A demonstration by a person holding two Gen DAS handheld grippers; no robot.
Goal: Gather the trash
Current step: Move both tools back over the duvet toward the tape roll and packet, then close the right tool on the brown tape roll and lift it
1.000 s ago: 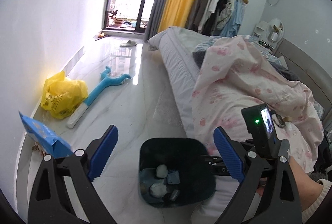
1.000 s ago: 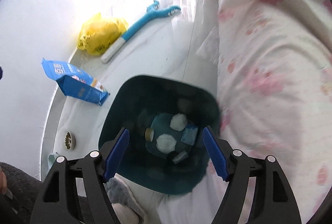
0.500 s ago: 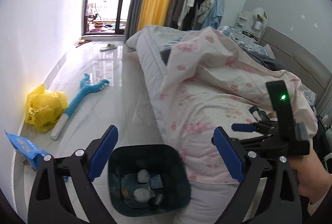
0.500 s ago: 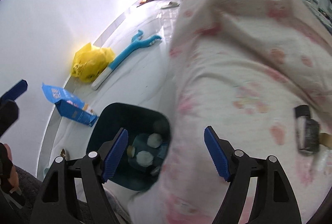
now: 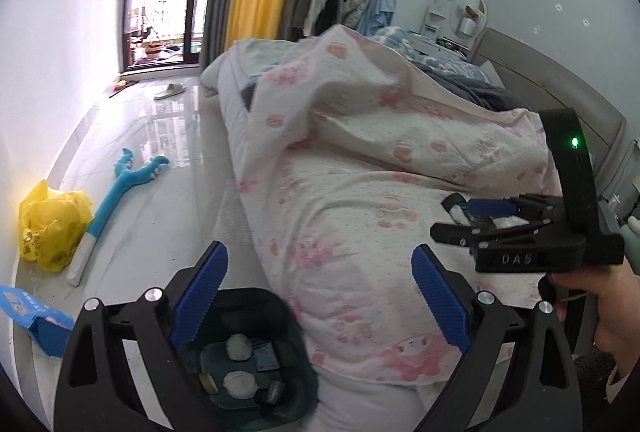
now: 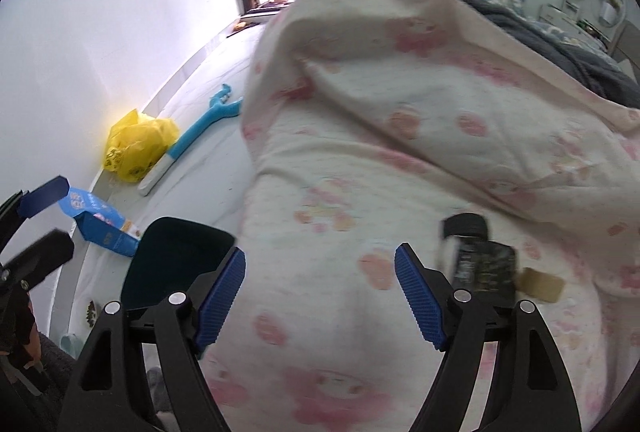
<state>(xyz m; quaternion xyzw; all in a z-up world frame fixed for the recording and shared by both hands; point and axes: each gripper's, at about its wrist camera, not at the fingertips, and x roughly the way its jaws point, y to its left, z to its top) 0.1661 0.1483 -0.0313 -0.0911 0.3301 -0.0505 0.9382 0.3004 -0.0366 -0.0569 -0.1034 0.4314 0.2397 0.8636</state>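
A bedroom seen from two handheld grippers, with a floor strip on the left and a bed on the right. Far left against the wall sit one yellow plastic bag [image 5: 50,222] and, nearer, one blue snack packet [image 5: 28,316]; a blue long-handled toy [image 5: 120,188] lies between them and the bed. These two pieces look like trash not yet collected. Near the bed's edge stands one dark bin [image 5: 248,356], placed within reach of both floor and bed; inside it lie two white paper wads [image 5: 239,383] and a few small scraps. The left gripper [image 5: 320,308] hovers above the bin, fingers wide and empty. To the right, a pink floral quilt [image 5: 360,192] covers the bed. The right gripper [image 6: 320,296] points down at the quilt, fingers moderately wide with nothing between them. Just right of it lies a dark wrapper [image 6: 478,264], with a tan scrap [image 6: 540,284] beside it, probably the next trash to take.
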